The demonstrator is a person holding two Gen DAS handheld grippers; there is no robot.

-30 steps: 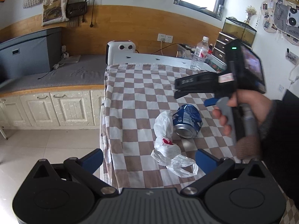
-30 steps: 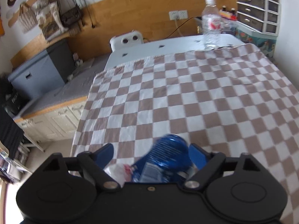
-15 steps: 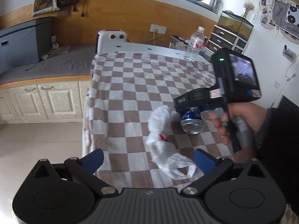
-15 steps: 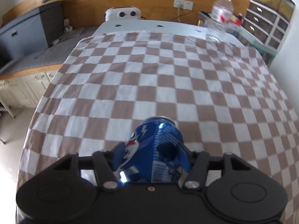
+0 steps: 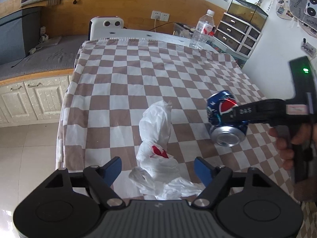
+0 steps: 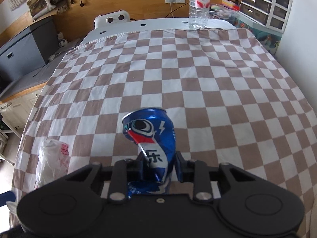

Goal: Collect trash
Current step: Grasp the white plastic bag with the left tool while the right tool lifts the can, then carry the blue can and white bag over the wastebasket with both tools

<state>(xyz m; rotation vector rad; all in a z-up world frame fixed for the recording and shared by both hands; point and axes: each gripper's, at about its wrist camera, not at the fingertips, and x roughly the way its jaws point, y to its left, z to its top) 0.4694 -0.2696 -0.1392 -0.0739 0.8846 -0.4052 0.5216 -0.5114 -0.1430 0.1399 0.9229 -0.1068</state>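
A dented blue Pepsi can (image 6: 153,138) is clamped between the fingers of my right gripper (image 6: 159,167), held above the checked tablecloth (image 6: 178,69). In the left wrist view the can (image 5: 225,123) hangs at the right in the right gripper (image 5: 235,113). A crumpled white plastic bag (image 5: 158,144) with red print lies on the cloth near its front edge. My left gripper (image 5: 158,168) is open, its blue fingers on either side of the bag's near end, just above it. The bag also shows in the right wrist view (image 6: 52,160), at the lower left.
A clear water bottle (image 6: 199,4) stands at the table's far edge. A white appliance (image 5: 107,26) sits behind the far left corner. Drawer units (image 5: 237,33) stand at the back right. Cabinets (image 5: 29,97) and tiled floor lie left of the table.
My right gripper has closed tightly on the can, lifted it off the cloth and carried it right, away from the bag. My left gripper has moved in closer over the bag.
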